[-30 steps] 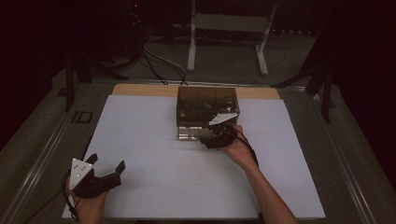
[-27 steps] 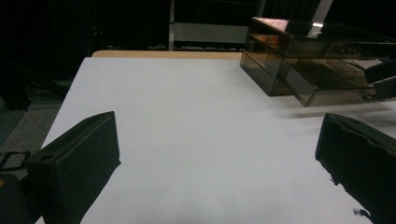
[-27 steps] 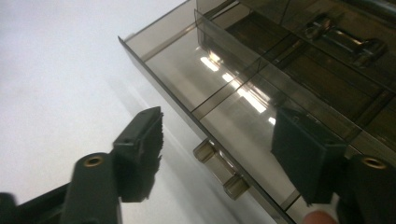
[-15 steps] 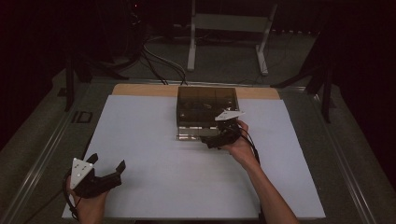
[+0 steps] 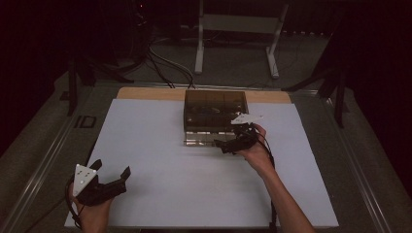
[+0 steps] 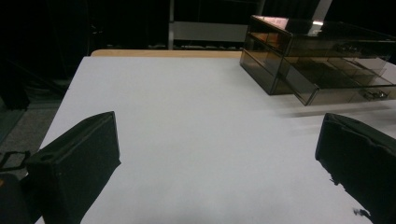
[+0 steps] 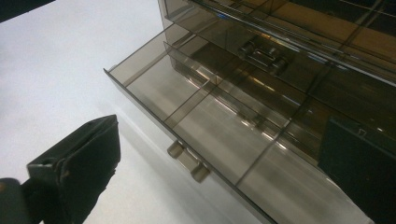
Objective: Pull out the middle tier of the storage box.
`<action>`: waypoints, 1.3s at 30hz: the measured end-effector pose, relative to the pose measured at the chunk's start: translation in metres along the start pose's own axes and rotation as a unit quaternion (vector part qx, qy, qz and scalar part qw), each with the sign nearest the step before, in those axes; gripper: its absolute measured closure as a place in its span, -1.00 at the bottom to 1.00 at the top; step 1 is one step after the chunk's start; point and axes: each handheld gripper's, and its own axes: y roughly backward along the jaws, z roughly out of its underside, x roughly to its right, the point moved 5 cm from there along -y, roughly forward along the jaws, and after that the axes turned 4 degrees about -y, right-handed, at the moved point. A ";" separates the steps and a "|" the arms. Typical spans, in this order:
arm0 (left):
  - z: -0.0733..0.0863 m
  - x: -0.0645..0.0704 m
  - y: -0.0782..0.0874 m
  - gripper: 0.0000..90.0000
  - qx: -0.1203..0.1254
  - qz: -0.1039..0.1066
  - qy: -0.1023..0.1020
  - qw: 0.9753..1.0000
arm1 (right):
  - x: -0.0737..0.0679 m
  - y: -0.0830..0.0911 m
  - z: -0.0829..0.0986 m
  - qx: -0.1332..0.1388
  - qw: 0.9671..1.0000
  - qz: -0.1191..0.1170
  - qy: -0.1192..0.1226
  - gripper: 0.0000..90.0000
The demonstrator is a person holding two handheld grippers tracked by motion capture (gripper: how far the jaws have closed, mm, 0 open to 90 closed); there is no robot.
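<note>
A smoked see-through drawer chest [image 5: 215, 109] stands at the back middle of the white table sheet [image 5: 155, 145]. Its bottom drawer [image 5: 204, 141] is pulled out toward me. In the right gripper view this drawer [image 7: 219, 126] has dividers, looks empty, and carries a small handle [image 7: 188, 161] on its front. My right gripper [image 5: 222, 145] is at the drawer's right front corner, open, with its jaws wide apart and nothing held between them [image 7: 224, 144]. My left gripper [image 5: 112, 169] rests open near the front left of the sheet, far from the chest [image 6: 317, 60].
A wooden strip [image 5: 145, 93] runs along the table's back edge. Behind it on the floor are a metal stand [image 5: 233, 29] and cables [image 5: 165, 63]. Metal rails [image 5: 43, 160] flank the sheet. Bare sheet lies between the two grippers.
My right hand has shifted slightly to the right beside the open drawer. The drawer stays pulled out and the left gripper has not moved.
</note>
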 end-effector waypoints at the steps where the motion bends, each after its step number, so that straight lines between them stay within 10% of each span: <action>1: 0.000 0.000 0.000 -0.97 0.000 0.000 -0.001 1.000 | 0.001 0.001 0.001 -0.001 1.000 0.001 -0.001 -1.00; 39: 0.000 0.002 -0.001 -0.97 -0.001 0.001 -0.006 1.000 | 0.048 0.047 0.032 -0.039 0.994 0.098 -0.023 -0.96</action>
